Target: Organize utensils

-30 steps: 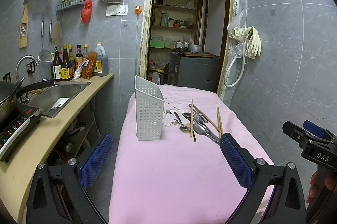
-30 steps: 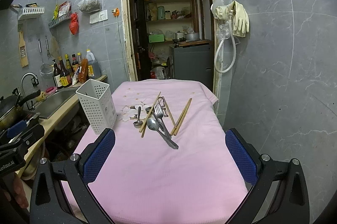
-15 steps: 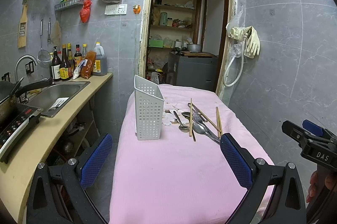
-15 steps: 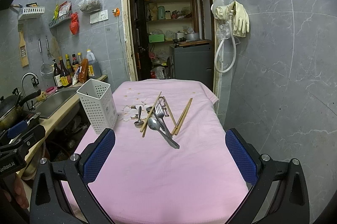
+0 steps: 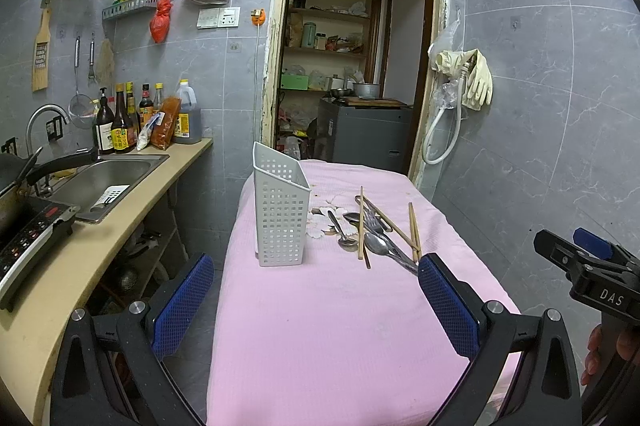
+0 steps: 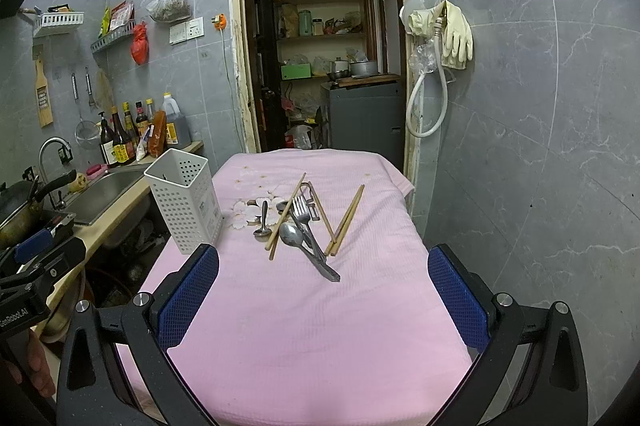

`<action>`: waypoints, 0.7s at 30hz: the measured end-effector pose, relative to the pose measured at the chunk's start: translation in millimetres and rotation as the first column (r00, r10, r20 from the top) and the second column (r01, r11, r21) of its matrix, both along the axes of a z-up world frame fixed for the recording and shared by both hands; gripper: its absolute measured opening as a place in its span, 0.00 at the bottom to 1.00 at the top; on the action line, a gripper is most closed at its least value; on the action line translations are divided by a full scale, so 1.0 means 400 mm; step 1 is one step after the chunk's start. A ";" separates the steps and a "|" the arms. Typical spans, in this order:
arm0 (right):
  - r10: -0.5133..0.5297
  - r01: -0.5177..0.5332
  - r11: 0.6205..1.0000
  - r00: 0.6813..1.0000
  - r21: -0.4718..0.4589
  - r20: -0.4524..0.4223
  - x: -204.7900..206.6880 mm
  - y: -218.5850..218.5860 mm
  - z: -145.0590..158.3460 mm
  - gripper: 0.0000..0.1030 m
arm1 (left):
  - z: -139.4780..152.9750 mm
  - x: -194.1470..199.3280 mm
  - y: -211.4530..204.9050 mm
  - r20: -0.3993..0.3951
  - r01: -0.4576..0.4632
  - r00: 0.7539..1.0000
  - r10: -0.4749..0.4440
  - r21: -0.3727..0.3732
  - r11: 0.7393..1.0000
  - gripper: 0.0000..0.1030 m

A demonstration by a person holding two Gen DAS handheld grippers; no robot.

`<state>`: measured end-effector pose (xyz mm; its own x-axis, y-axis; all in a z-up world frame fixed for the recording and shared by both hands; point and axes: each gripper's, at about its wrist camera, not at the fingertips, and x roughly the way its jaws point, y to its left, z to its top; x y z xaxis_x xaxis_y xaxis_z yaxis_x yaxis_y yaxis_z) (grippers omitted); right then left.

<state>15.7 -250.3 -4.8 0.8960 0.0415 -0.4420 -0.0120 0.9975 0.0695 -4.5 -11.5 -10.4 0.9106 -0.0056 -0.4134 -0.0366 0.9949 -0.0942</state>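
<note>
A white perforated utensil holder (image 5: 281,209) (image 6: 185,199) stands upright on the pink-covered table (image 5: 320,326) (image 6: 304,326), near its left edge. To its right lies a loose pile of utensils: metal spoons (image 5: 376,245) (image 6: 291,234), a fork (image 6: 301,209) and several wooden chopsticks (image 5: 414,230) (image 6: 347,222). My left gripper (image 5: 316,300) is open over the near end of the table, nothing between its blue pads. My right gripper (image 6: 323,300) is open too, well short of the pile, and it shows at the right edge of the left wrist view (image 5: 588,272).
A counter with a steel sink (image 5: 106,177), an induction cooker (image 5: 28,234) and sauce bottles (image 5: 120,123) runs along the left. Grey tiled wall (image 6: 540,145) closes the right side, rubber gloves (image 6: 454,33) hanging on it. An open doorway (image 5: 352,65) lies beyond the table.
Both views have shifted only slightly; the grippers stay open and the utensils and holder have not moved.
</note>
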 end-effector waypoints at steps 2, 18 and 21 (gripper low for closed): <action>0.000 0.000 1.000 1.000 0.000 0.000 0.000 0.000 0.000 0.99 | 0.002 0.001 0.002 0.000 0.000 1.000 0.000 0.000 1.000 1.00; -0.001 0.001 1.000 1.000 0.003 -0.007 0.003 0.005 -0.006 0.99 | 0.004 0.002 0.006 -0.002 0.002 1.000 -0.002 -0.002 1.000 1.00; -0.001 0.001 1.000 1.000 0.002 -0.008 0.004 0.007 -0.010 0.99 | -0.003 0.002 -0.009 -0.003 0.003 1.000 -0.003 -0.001 1.000 1.00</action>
